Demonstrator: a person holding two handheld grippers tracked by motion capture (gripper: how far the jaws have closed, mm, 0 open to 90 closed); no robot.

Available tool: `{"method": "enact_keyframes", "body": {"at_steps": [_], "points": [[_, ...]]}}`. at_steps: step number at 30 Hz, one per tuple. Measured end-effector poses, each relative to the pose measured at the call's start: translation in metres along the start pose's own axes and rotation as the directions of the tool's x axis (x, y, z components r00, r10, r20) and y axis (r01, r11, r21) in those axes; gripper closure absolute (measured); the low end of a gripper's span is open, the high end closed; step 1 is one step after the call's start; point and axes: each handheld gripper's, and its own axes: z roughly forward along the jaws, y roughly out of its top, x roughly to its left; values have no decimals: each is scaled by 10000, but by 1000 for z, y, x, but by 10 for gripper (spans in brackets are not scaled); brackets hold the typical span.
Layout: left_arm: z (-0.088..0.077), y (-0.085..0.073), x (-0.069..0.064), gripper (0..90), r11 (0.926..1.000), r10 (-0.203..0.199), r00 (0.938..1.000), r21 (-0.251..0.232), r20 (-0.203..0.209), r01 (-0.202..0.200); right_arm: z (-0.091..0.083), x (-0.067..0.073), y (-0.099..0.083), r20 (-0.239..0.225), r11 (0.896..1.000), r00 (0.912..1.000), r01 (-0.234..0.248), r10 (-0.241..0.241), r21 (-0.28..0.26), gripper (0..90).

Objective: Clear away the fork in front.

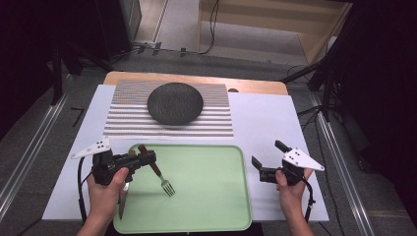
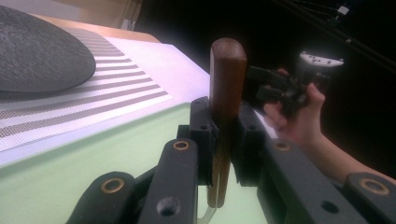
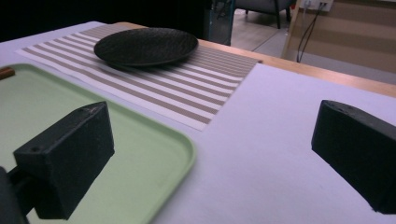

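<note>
1. My left gripper is clamped on the wooden handle of a metal fork; in the left gripper view the brown handle stands up between the two black jaws, which press it from both sides.
2. The fork slants from the jaws toward me, its metal tines low over the pale green plastic tray; I cannot tell whether they touch it.
3. A knife with a metal blade lies at the tray's left edge, just beside my left hand.
4. My right gripper is released, its jaws standing wide apart with nothing between them, over the white table sheet just right of the tray.
5. In the right gripper view the tray's rounded corner sits just past one jaw.
6. Beyond the tray lies a brown-and-white striped placemat, with a round dark textured plate resting on it, well apart from both grippers.
</note>
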Motion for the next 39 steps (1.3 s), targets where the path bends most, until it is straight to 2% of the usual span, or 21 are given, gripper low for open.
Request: {"method": "enact_keyframes", "body": {"at_steps": [8,14,17,21,24,26,28,30,32,34,37,39], "points": [[-5,0,1,804,9996,-127,9994,272,317,119,-19,-20,-14,628,9997,9980,-96,83,214,0],[-6,-2,6,803,9960,-590,9948,712,830,532,-30,-30,-23,889,9992,9960,-140,107,365,0],[-3,-4,11,803,9928,-721,9934,1016,887,630,-34,-32,-26,940,9990,9954,-207,169,399,0],[-2,-5,20,803,9914,-941,9904,1007,1010,839,-37,-35,-26,1024,9989,9941,-377,348,263,0],[-1,-6,28,797,9911,-971,9909,1005,931,876,-36,-37,-26,1037,9990,9939,-393,370,204,0],[0,-7,30,785,9932,-728,9947,965,728,656,-35,-38,-27,1068,9987,9935,-433,403,257,0],[2,-7,31,762,9949,-312,9993,968,208,291,-35,-40,-28,1097,9983,9929,-498,463,293,0],[5,-9,32,732,9947,233,9987,1016,-460,-185,-34,-42,-29,1098,9983,9928,-506,470,300,0],[7,-10,32,700,9930,565,9943,1088,-908,-465,-33,-43,-30,1058,9977,9928,-599,562,325,0],[11,-12,31,662,9874,1021,9831,1353,-1518,-817,-33,-44,-30,1033,9973,9928,-640,601,348,0],[14,-13,31,629,9828,1242,9744,1587,-1876,-947,-32,-45,-31,1007,9974,9932,-629,590,365,0],[17,-16,31,593,9752,1526,9611,1930,-2301,-1087,-31,-46,-32,997,9968,9928,-704,664,374,0]]}}
